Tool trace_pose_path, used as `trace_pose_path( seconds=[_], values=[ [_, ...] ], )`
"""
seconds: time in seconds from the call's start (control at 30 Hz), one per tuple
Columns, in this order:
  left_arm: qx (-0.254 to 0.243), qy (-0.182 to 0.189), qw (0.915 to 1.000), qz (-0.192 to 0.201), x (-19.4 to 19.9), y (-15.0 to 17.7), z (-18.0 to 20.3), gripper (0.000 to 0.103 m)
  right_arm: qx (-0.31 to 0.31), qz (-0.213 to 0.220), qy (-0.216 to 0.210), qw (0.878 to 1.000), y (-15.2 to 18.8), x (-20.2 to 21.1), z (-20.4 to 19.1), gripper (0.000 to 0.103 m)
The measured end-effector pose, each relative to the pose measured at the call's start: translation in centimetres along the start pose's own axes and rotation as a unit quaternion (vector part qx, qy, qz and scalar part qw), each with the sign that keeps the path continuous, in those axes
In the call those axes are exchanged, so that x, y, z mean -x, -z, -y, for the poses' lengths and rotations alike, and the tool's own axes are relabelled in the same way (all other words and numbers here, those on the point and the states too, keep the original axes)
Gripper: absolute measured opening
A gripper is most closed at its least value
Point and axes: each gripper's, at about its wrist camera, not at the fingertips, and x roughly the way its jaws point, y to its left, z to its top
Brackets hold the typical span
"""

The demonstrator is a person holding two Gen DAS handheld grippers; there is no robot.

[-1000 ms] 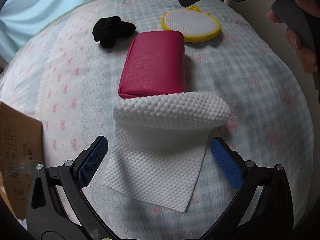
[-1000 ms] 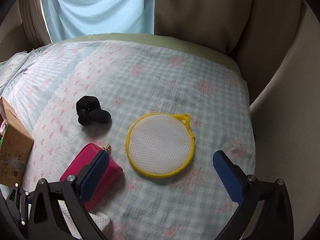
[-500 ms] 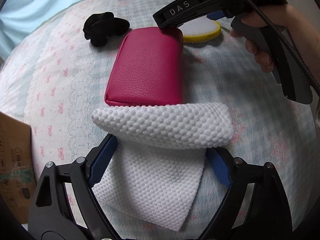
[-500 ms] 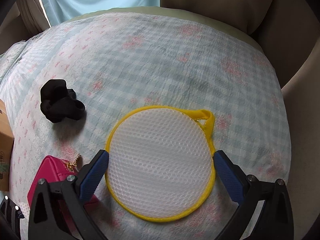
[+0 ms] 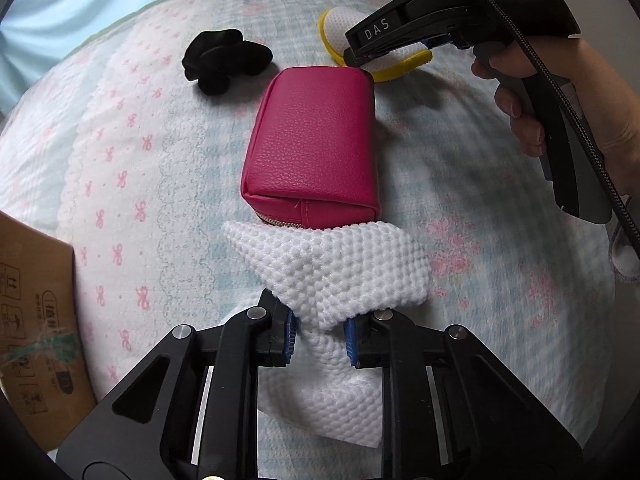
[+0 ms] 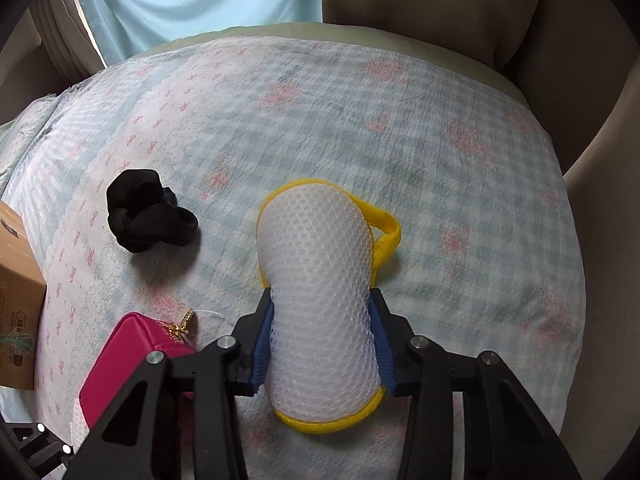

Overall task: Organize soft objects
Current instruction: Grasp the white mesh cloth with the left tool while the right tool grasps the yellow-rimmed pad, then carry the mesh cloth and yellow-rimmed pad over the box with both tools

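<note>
Both grippers have a soft thing pinched, and both things lie straight ahead of their own gripper on the bed, which is covered with a checked quilt.

The left gripper is pressed together on the white textured cloth. The cloth bunches between the blue pads, its folded upper part fans out in front of them and its lower part hangs below. The far edge of the cloth touches the near end of the pink pouch, whose long axis runs away from this gripper.

The right gripper squeezes the round mesh pad with yellow rim across its middle, so the pad buckles into a long shape pointing forward, with its yellow loop to the right.

The black scrunchie lies free to the left of the mesh pad, near the far end of the pouch. The cardboard box stands at the left edge of the bed, nearer to the left gripper. If the box is the place for collecting, the cloth has the shorter way, to the left; the mesh pad must cross over the pouch.
</note>
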Motion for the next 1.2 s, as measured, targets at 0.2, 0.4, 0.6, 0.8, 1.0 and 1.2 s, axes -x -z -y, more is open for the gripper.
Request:
trace_pose_path(
  seconds=[0.2,0.4,0.6,0.8,1.0,1.2],
  values=[
    [-0.004,-0.002,0.9998,0.017,2.2,0.0,0.1,0.016,-0.032,0.012,0.001,0.999,-0.3,1.9,0.4,0.036],
    [-0.005,-0.001,0.9991,0.042,5.6,-0.7,-0.1,0.016,-0.033,0.026,0.006,0.999,-0.6,5.1,-0.5,0.036],
    [-0.005,-0.005,0.997,0.077,11.4,-0.7,-0.6,0.016,-0.039,0.044,0.008,0.998,-0.7,10.4,-1.6,0.035],
    [0.011,-0.011,0.993,0.117,18.7,-1.2,-2.1,0.016,-0.037,0.072,0.013,0.997,-1.2,18.0,-4.0,0.035],
    [0.031,-0.016,0.9867,0.159,26.2,-1.4,-4.8,0.016,-0.027,0.1,0.013,0.994,-1.5,26.4,-8.1,0.035],
    [0.047,-0.034,0.9811,0.184,32.7,-0.7,-8.9,0.016,-0.01,0.129,0.005,0.992,-1.4,32.8,-13.5,0.035]
  ],
)
